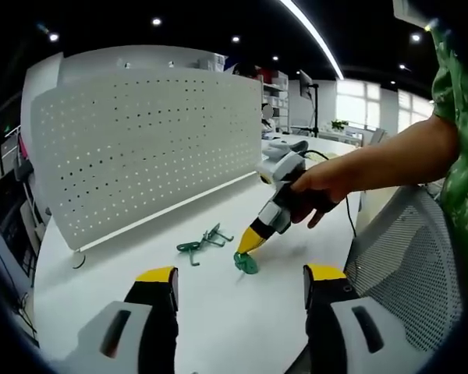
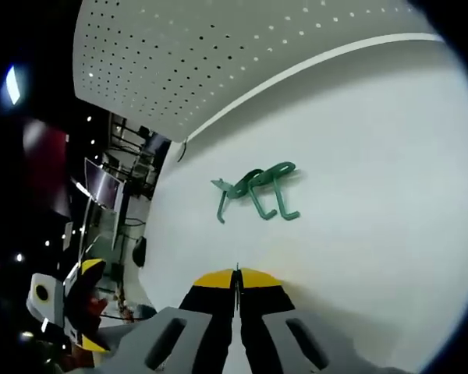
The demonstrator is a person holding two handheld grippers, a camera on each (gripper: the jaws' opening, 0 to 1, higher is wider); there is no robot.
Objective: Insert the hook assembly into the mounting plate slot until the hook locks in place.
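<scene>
A white pegboard mounting plate (image 1: 140, 148) stands upright along the far side of the white table (image 1: 218, 312). A tangle of green wire hooks (image 1: 204, 240) lies in front of it. My left gripper (image 1: 242, 279) is open above the near table, nothing between its yellow-tipped jaws. A hand holds my right gripper (image 1: 249, 243) tip-down just right of the hooks, with a small green hook piece (image 1: 246, 263) at its tips. In the right gripper view my right gripper (image 2: 235, 279) is shut, a thin sliver showing between the jaws. The green hooks (image 2: 257, 191) lie ahead, the pegboard (image 2: 218, 54) beyond them, and the left gripper (image 2: 86, 304) is at lower left.
A grey mesh chair back (image 1: 405, 249) stands at the right, beside the person's arm (image 1: 390, 160). A cable and small devices (image 1: 285, 146) lie at the table's far end. Beyond the table's left edge are dark office furniture and screens (image 2: 109, 195).
</scene>
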